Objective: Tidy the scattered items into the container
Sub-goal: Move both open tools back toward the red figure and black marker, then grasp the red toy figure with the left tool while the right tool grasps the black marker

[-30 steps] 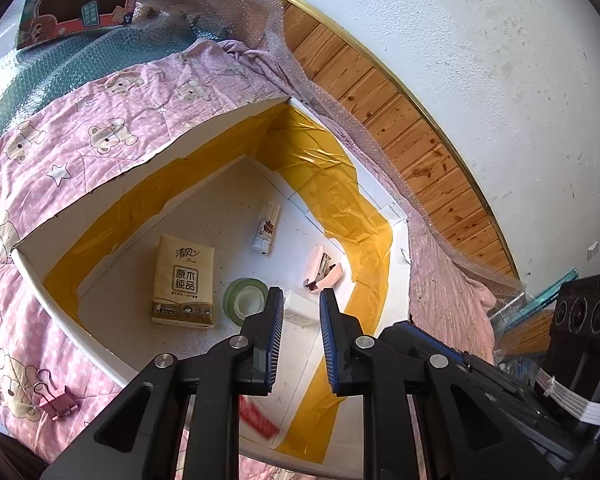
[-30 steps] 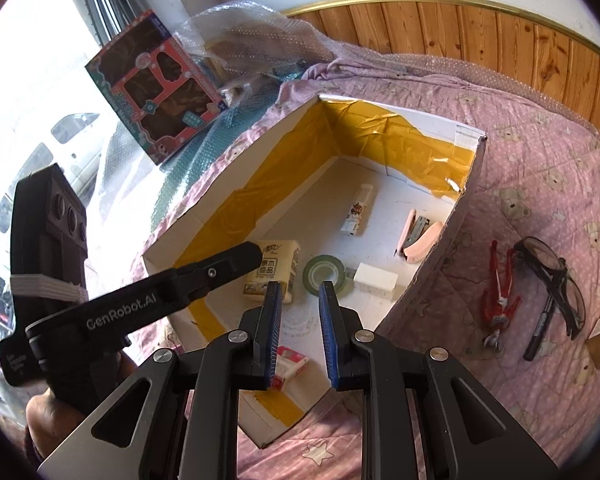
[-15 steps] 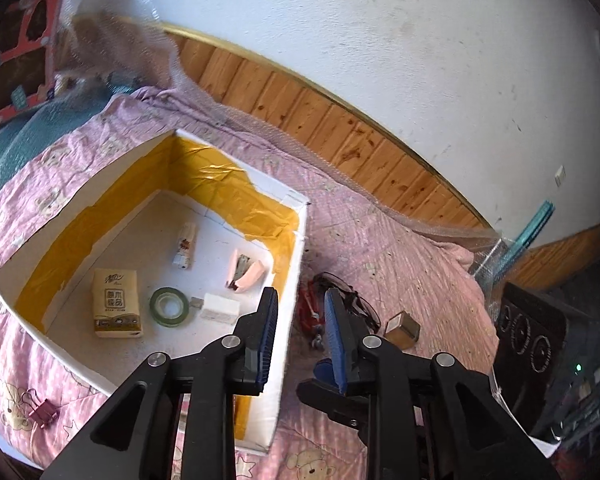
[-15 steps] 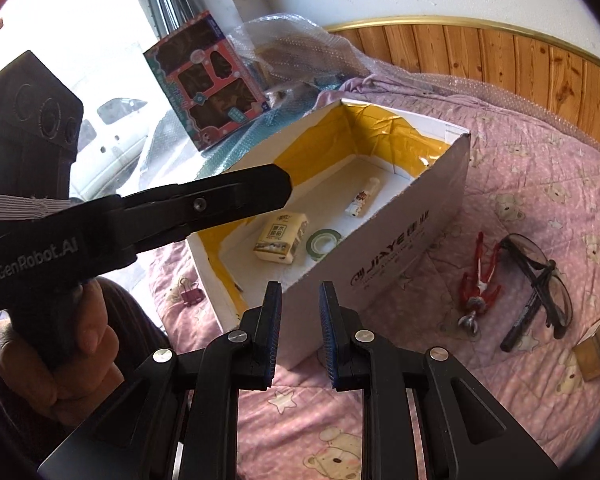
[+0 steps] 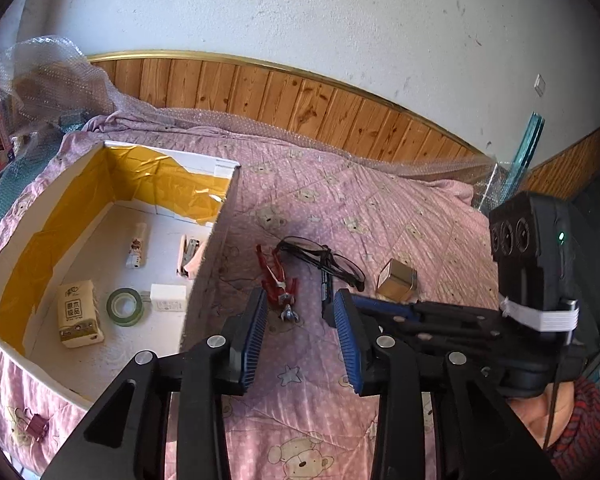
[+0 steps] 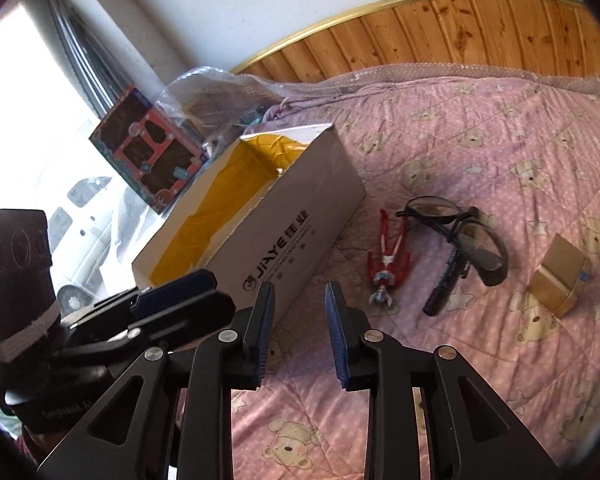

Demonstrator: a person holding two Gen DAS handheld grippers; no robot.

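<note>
Hovering with both claws parted and empty: left gripper (image 5: pixel 300 326), right gripper (image 6: pixel 298 332). Lying on the quilt (image 6: pixel 480 152) beside the box (image 6: pixel 300 216): toy figure (image 6: pixel 386 264), light, rigid, thin-limbed. Probably best gripping across the torso, sparing fragile glasses (image 6: pixel 456 220) nearby.

The cardboard box (image 5: pixel 204 276) is sitting on the quilt (image 5: pixel 380 208), left of the loose items. Inside it, a tissue pack (image 5: pixel 78 314), tape roll (image 5: pixel 125 307) and stapler (image 5: pixel 188 254) are lying. Just right of the box, a toy figure (image 5: pixel 278 280) is lying, glasses (image 5: pixel 324 260) beyond it, a small box (image 5: pixel 398 281) farther right.
</note>
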